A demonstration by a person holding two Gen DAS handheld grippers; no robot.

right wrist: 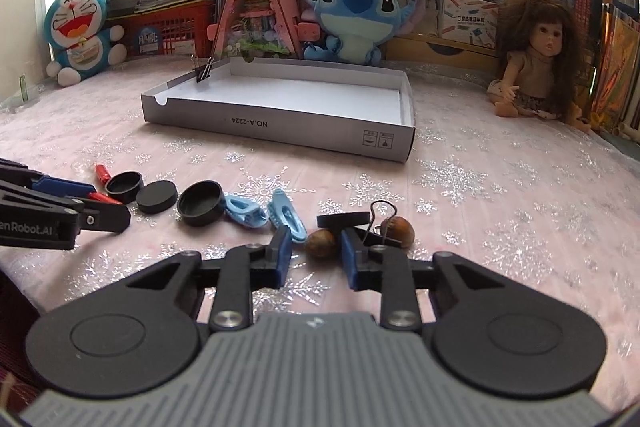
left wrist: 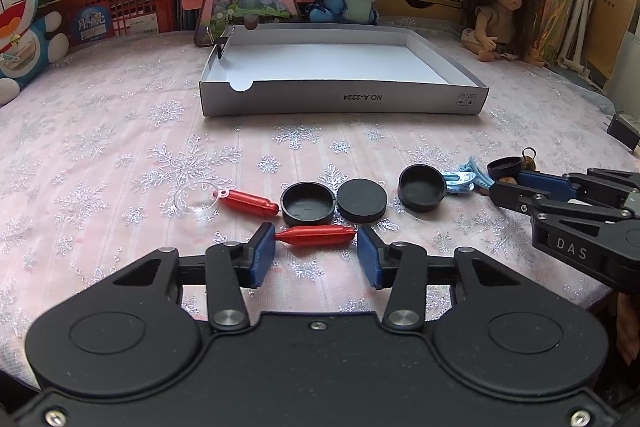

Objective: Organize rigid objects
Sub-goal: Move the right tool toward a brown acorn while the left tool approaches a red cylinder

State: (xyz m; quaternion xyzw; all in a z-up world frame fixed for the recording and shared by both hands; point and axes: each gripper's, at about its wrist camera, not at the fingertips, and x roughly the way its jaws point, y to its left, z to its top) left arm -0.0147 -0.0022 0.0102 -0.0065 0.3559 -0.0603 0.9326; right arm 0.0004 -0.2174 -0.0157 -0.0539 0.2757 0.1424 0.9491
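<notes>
Straddling the near red capsule (left wrist: pixel 316 236) end to end, my left gripper (left wrist: pixel 316 255) is spread wide and could squirt it sideways on closing. My right gripper (right wrist: pixel 316 253), also released, brackets a nut (right wrist: pixel 321 243). The box (left wrist: pixel 344 101) on the counter (left wrist: pixel 100 167) holds only a binder clip (left wrist: pixel 221 45)

Ahead of our tools, the box (left wrist: pixel 344 101) wall reads "NO.A-2224", upside down. Our right tool (left wrist: pixel 502 187) carries "DAS"; our left tool (right wrist: pixel 108 205) shows "enRobot.AI", partly cut off.
</notes>
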